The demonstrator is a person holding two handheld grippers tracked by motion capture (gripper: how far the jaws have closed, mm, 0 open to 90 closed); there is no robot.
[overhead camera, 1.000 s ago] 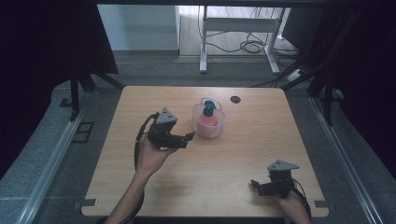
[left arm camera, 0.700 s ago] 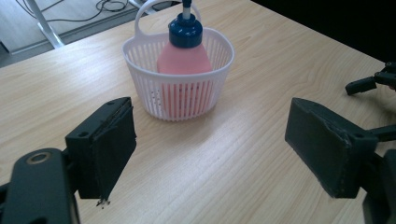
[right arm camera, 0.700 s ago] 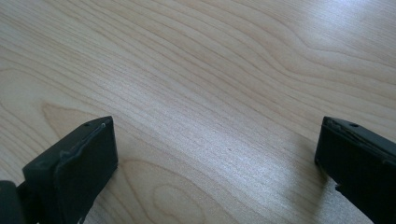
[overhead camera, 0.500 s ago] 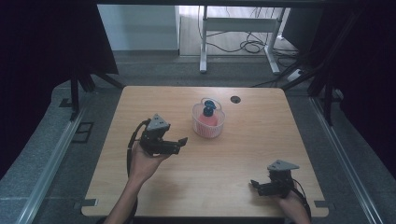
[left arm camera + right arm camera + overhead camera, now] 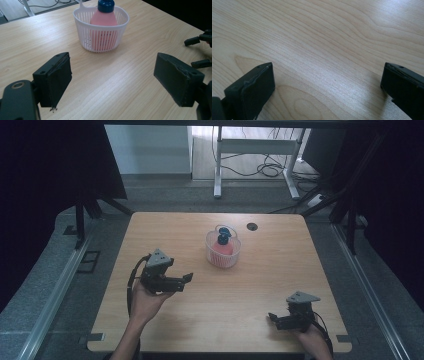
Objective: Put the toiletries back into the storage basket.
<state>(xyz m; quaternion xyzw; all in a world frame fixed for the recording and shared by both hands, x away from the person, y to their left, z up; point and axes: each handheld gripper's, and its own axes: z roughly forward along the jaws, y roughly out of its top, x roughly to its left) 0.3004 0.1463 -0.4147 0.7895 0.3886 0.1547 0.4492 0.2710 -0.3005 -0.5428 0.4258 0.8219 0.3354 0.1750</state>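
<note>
You're pulling the left claw (image 5: 187,279) back w/ jaws spread & empty, pink bottle (image 5: 103,17) sitting in the basket (image 5: 100,37) ahead of it, so placing's prob done; right claw (image 5: 272,318) idling wide apart.

In the left gripper view, we saw the pink bottle (image 5: 103,18) mostly screened by the wall of the white basket (image 5: 101,37), and the top edge cut off its blue cap (image 5: 106,5). The right gripper (image 5: 200,50) ran out past that view's right edge. From the high view, the small dark disc (image 5: 252,226) on the table (image 5: 165,230) was too small for us to identify.
</note>
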